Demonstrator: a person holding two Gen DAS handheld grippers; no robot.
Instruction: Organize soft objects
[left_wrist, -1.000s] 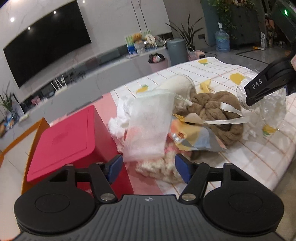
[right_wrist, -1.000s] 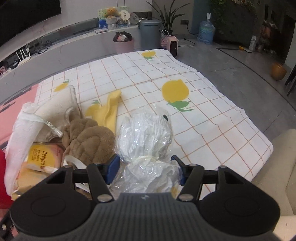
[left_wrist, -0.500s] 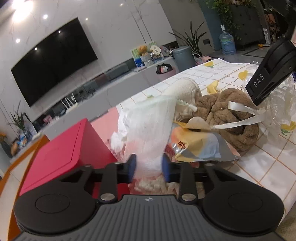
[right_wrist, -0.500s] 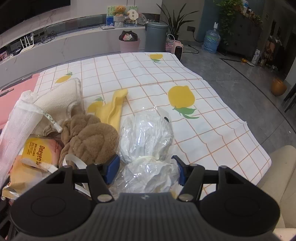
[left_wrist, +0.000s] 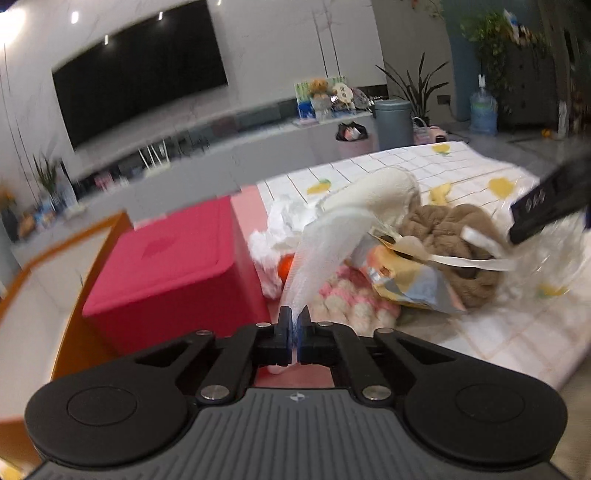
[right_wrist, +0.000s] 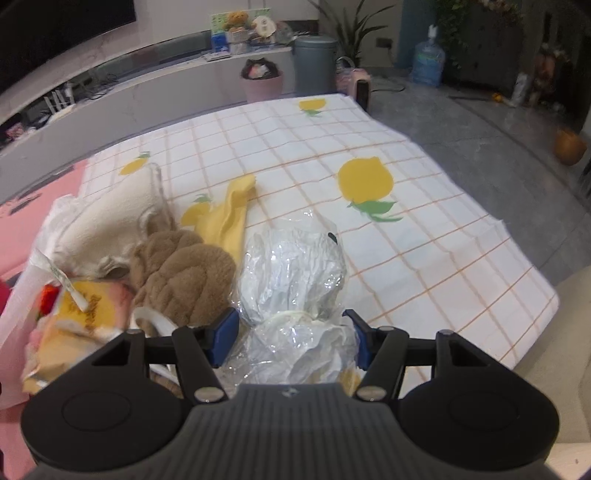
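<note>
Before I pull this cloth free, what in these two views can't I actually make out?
- Right gripper: whether its pads press the clear plastic bag; crumpled film hides the contact.
- Yellow snack packet, right wrist view: print blurred, partly behind the white mesh cloth.
- Pink-and-white knitted item, left wrist view: mostly buried under cloth and packet.
- Red box: contents unseen, lid on.

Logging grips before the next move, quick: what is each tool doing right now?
Left tool: shut on the white mesh cloth.
Right tool: part open, astride the clear plastic bag; a firm grip cannot be told.
</note>
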